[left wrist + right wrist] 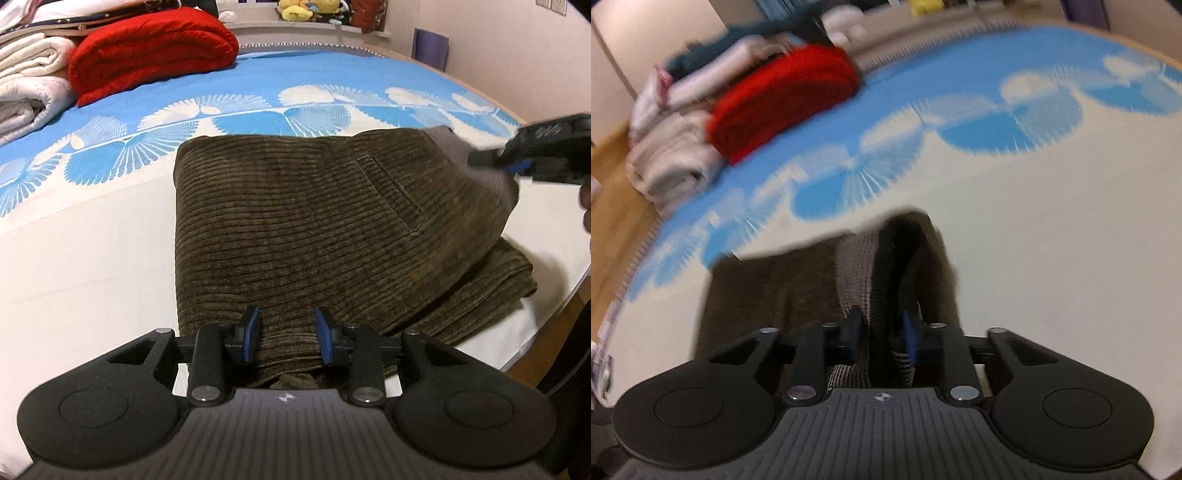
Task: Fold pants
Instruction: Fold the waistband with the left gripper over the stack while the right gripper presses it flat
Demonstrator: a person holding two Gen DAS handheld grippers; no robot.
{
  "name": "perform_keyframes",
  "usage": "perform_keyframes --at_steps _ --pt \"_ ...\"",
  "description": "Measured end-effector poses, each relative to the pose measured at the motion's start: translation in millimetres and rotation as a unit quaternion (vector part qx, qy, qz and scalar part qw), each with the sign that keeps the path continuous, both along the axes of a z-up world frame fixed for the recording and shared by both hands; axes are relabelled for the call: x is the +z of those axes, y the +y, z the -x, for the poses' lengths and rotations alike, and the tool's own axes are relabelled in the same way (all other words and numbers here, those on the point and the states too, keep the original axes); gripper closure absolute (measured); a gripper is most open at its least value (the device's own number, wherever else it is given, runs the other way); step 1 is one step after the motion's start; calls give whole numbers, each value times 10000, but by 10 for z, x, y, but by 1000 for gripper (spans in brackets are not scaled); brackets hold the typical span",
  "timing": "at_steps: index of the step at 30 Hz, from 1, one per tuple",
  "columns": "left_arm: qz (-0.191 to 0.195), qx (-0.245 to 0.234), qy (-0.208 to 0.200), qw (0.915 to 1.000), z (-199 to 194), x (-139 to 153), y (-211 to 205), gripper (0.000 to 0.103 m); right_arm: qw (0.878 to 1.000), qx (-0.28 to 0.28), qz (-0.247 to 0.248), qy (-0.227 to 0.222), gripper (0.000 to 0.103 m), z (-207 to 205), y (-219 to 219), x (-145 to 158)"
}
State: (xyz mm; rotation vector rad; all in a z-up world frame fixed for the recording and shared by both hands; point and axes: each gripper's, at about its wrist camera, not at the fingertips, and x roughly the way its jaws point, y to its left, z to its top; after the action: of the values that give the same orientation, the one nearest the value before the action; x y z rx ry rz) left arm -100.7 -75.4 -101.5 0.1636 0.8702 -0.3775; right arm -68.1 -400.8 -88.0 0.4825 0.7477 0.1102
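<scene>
Pants [314,229], brown corduroy, lie folded on the bed [92,258], near its front edge, layers stacked, ribs running across. Left edge of the stack is straight and clean, squared against the white sheet. Right side is less tidy: a lower layer sticks out past the upper one, toward the bed's right edge, where wood floor shows just beyond.

Left gripper [287,338] hovers at the near edge of the pants, jaws partly apart, blue pads on either side of the cloth's top surface but not pinching it; fabric runs beneath and between them. Nothing is held there.

Right gripper [881,332] is at the far right corner, and its jaws are narrow, clamped on the grey ribbed waistband [855,273]. The cloth rises in a lifted fold between the fingers, so that corner stands up off the stack. In the left view the same gripper [480,159] sits on that raised corner, blurred, with a bit of a hand behind it.

Room to move: broad white sheet lies open to the left of the pants, and the blue fan-patterned band [258,85] beyond them is bare too. Back left, a red blanket [147,48] and pale folded bedding [33,85] crowd that corner, well apart from the pants.
</scene>
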Motion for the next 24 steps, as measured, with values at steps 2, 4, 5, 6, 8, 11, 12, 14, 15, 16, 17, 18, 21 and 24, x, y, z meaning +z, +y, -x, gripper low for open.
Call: perform_keyframes --at_steps 2,4,5,6,8,11,12,14,15,16,17,18,21,24 --pt "88 -12 -126 9999 29 50 27 65 9976 71 -248 -637 98 127 -28 179" --pt "136 -74 -298 9994 49 114 32 65 9905 231 -504 -1256 98 296 -58 365" --pt "132 -101 -374 9992 54 137 29 65 9885 248 -514 -1400 98 359 -65 412" --pt "122 -123 -395 9991 61 147 29 65 9904 164 -406 -1308 98 369 -71 408" --pt "103 -126 -258 9995 27 100 34 65 9986 -51 91 -523 98 261 -57 246" --pt "-84 -153 5 9998 -48 -23 10 64 9961 -172 695 516 97 90 11 -66" --pt "-143 -173 -10 9997 -54 -22 -4 64 9954 -134 818 485 97 79 42 -66" --pt "-189 -159 45 9997 -82 3 -23 64 9941 -102 1017 357 94 88 101 -10" --pt "-171 -131 69 9997 -86 14 -20 64 9928 -141 1156 269 91 97 133 24" --pt "-142 -95 102 9998 -107 13 -13 64 9919 -203 1242 148 85 120 149 67" --pt "-91 -49 139 9999 -116 3 -5 64 9905 -329 1332 -88 82 151 152 135" --pt "-60 -11 150 9999 -131 1 -3 64 9889 -426 1383 -343 81 226 166 213" --pt "-70 58 54 9999 -148 -1 -15 63 9853 -439 1138 -1199 69 340 133 383" --pt "-93 211 -66 9997 -170 50 -38 63 9869 220 1202 -1052 55 274 266 319"
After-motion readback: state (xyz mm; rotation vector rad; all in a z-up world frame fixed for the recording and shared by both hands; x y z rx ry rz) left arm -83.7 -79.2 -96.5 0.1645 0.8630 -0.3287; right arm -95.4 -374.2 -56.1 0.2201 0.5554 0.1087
